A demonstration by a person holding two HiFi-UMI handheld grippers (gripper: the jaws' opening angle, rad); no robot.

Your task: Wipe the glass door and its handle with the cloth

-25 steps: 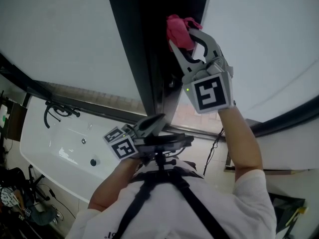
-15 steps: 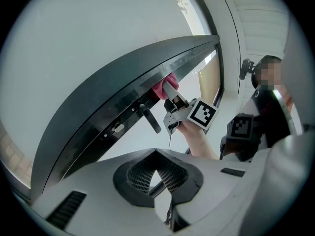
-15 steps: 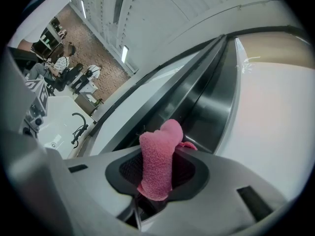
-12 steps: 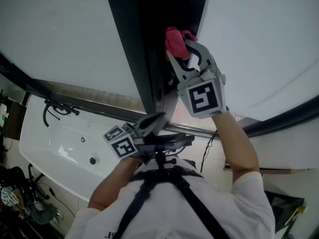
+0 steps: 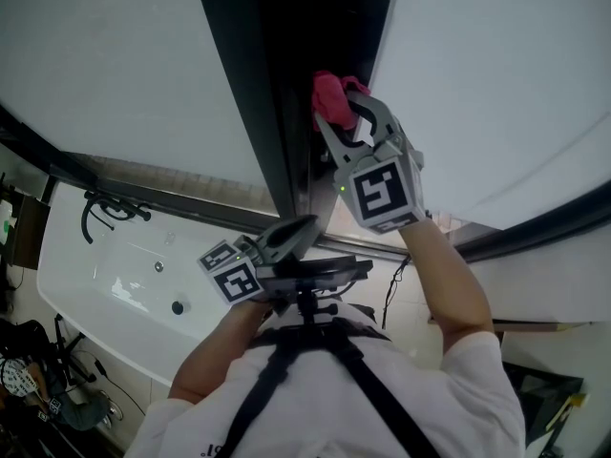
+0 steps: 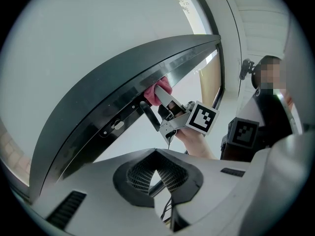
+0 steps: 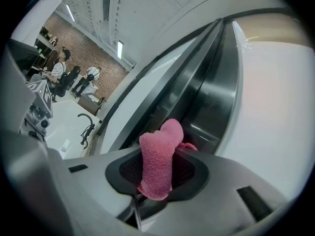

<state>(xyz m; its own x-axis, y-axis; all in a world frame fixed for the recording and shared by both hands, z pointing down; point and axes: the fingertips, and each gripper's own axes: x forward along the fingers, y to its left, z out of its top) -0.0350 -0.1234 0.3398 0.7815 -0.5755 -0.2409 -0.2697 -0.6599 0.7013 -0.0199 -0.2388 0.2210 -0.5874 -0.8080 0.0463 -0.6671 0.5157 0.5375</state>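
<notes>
My right gripper is raised and shut on a pink cloth, which it presses against the dark door frame between two pale glass panes. In the right gripper view the cloth stands up between the jaws, in front of the frame. The left gripper view shows a dark bar handle just below the cloth. My left gripper hangs low near the chest, shut with nothing in it, well clear of the door.
A white bathtub with a black faucet lies down at the left. A lock plate sits on the frame beside the handle. Several people stand far off in the right gripper view.
My right gripper has slid a short way down the door frame with the cloth pressed on it. The left gripper has stayed still.
</notes>
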